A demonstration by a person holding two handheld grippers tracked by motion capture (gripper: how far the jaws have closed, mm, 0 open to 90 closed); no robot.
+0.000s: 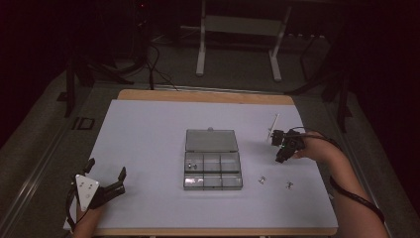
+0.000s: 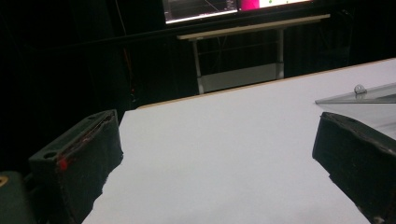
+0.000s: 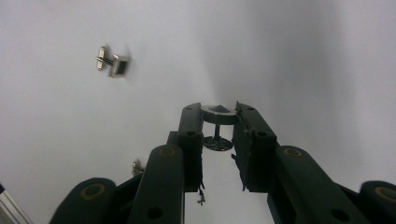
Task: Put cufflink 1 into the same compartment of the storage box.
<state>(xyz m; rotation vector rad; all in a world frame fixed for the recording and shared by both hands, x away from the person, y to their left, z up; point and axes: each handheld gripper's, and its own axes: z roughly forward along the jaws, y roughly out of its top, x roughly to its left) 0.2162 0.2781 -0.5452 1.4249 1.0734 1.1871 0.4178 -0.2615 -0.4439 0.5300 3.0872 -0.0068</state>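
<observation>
A person sits at a white-topped table [image 1: 148, 134] holding a two-jaw gripper in each hand. A clear compartment box [image 1: 213, 169] lies open near the middle of the table, its lid [image 1: 211, 140] folded back toward the far edge; one small metal cufflink [image 1: 192, 164] sits in its upper-left compartment. The right gripper [image 3: 218, 116], raised above the table toward the right edge, has its jaws closed on a cufflink [image 3: 218, 112], pinching the flat head so the post and toggle hang between the jaws. Two more cufflinks lie loose on the table toward the near right corner: one [image 1: 262, 180] just right of the box, the other [image 1: 289, 185] nearer the right edge. In the right gripper view, a loose cufflink [image 3: 113, 61] lies on the white surface well clear of the jaws. The left gripper [image 1: 106, 181] rests by the near left corner, jaws spread wide and holding nothing; in the left gripper view the lid's corner [image 2: 359, 95] shows beyond its right jaw. The likely aim is sorting cufflinks into the box. The main risk seems to be the grip: only the thin edges of a small, smooth head are held, so a tilt or jolt on the way over could let it slip and bounce off the table. Releasing it from too high could send it into the wrong compartment, and the jaws could nudge the light box.
</observation>
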